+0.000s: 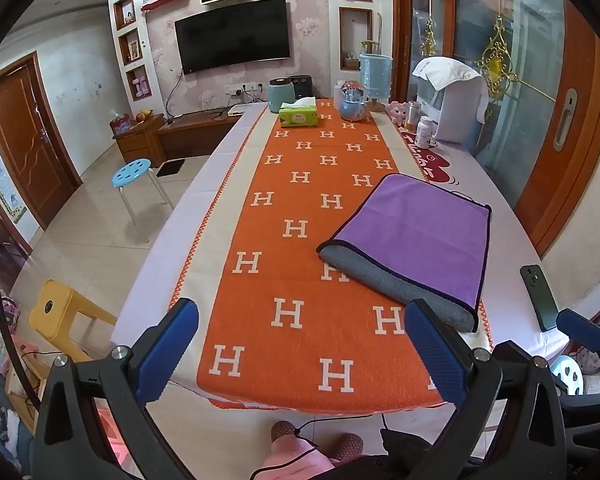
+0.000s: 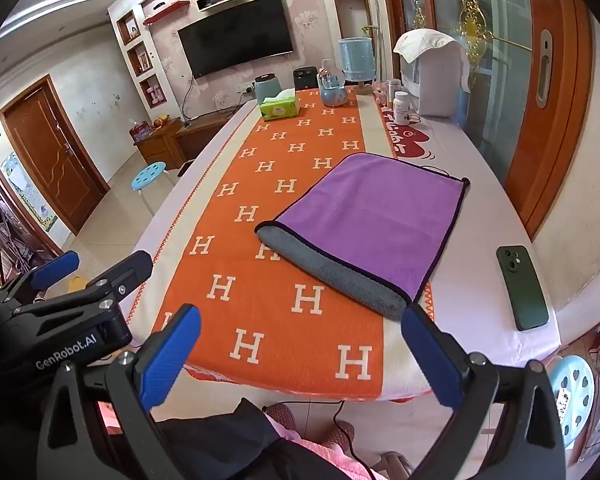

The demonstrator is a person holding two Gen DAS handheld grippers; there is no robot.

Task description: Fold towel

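Both hand-held grippers, left [image 1: 300, 352] and right [image 2: 300, 354], are wide open and empty. A folded purple towel [image 2: 364, 220] lies ahead of them on the tabletop [image 2: 480, 216], a green phone [image 2: 522, 286] beyond the right one.

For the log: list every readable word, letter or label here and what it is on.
"GenRobot.AI": on the left hand-held gripper.
"H", repeated: on the orange table runner.
Red characters on the pink tablecloth: unreadable.
Tissue pack and pill bottle labels: too small.

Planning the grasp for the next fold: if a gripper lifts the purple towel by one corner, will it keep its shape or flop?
The purple towel will probably flop: it is soft cloth, already doubled, with its grey underside curling out at the near edge. It looks thick and plush, so likely easy to pinch. Lifted by one corner, the layers may slide apart.
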